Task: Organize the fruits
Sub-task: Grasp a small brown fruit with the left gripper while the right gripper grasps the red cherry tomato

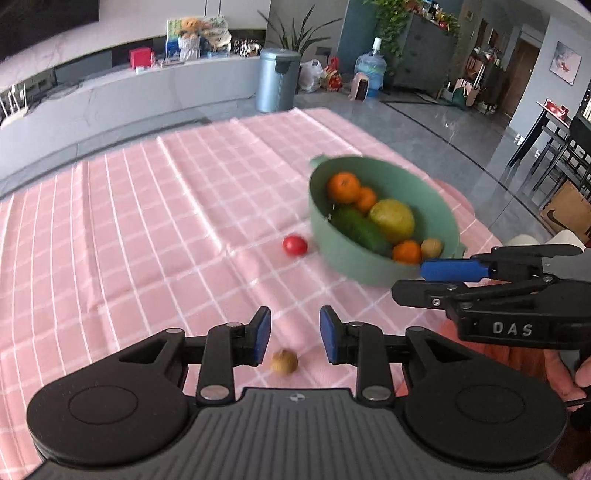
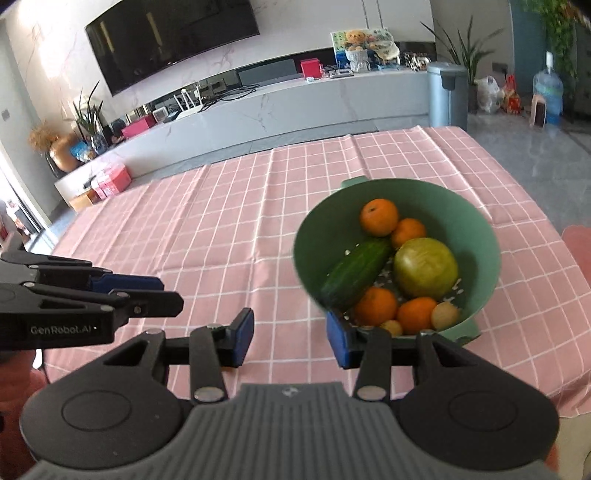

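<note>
Tomato (image 1: 294, 245) only in left view

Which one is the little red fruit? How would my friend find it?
Find the green bowl on the pink checked tablecloth. Just outside its left wall lies a small red tomato. It is the only red fruit, alone on the cloth, unlike the brown longan.

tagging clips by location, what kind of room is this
Most likely a home living room: a wall-mounted TV above a long low media console, houseplants, and a table under a pink checked tablecloth.
</note>
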Available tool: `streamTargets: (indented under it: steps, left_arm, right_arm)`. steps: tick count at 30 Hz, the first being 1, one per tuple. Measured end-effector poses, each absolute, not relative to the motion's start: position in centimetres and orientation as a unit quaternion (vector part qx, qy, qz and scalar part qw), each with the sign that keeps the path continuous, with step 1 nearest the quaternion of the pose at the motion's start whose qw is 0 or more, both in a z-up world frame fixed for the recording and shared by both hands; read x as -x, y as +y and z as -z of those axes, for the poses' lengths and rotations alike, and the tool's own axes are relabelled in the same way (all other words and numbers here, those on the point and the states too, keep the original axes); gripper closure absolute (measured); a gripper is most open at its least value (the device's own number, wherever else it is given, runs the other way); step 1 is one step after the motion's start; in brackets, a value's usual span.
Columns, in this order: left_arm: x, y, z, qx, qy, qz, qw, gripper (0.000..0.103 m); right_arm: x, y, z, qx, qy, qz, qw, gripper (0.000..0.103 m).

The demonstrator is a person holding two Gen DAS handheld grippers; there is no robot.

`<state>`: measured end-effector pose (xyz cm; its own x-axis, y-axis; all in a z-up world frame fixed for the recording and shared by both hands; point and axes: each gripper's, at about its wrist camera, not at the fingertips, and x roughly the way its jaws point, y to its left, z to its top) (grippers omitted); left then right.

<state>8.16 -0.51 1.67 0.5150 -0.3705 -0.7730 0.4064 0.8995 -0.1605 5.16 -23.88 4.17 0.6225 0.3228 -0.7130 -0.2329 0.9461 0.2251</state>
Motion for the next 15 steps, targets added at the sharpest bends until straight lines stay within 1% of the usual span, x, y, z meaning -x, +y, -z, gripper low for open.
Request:
streamTargets:
  steps: [5, 9, 15]
  left_arm:
    - [-7.8, 0.0, 0.4, -0.017, 0.448, 0.228, 0.864, 0.069]
    - [-8.0, -0.1, 2.3, -0.017, 0.456, 0.232, 0.859, 0.069]
    - [-8.6, -0.4, 5.1, -0.027, 0.478, 0.224, 0.849, 0.069]
  right_arm:
    - [-5.0, -22.1, -2.0, -0.017, 0.412, -0.14, 0.9, 0.062]
    - [-5.8, -22.4, -0.4, -0.043, 0.426, -0.118, 0.896, 0.063]
    - [-6.6, -21.6, 1.1, -0.046, 0.43, -0.108, 0.895, 0.063]
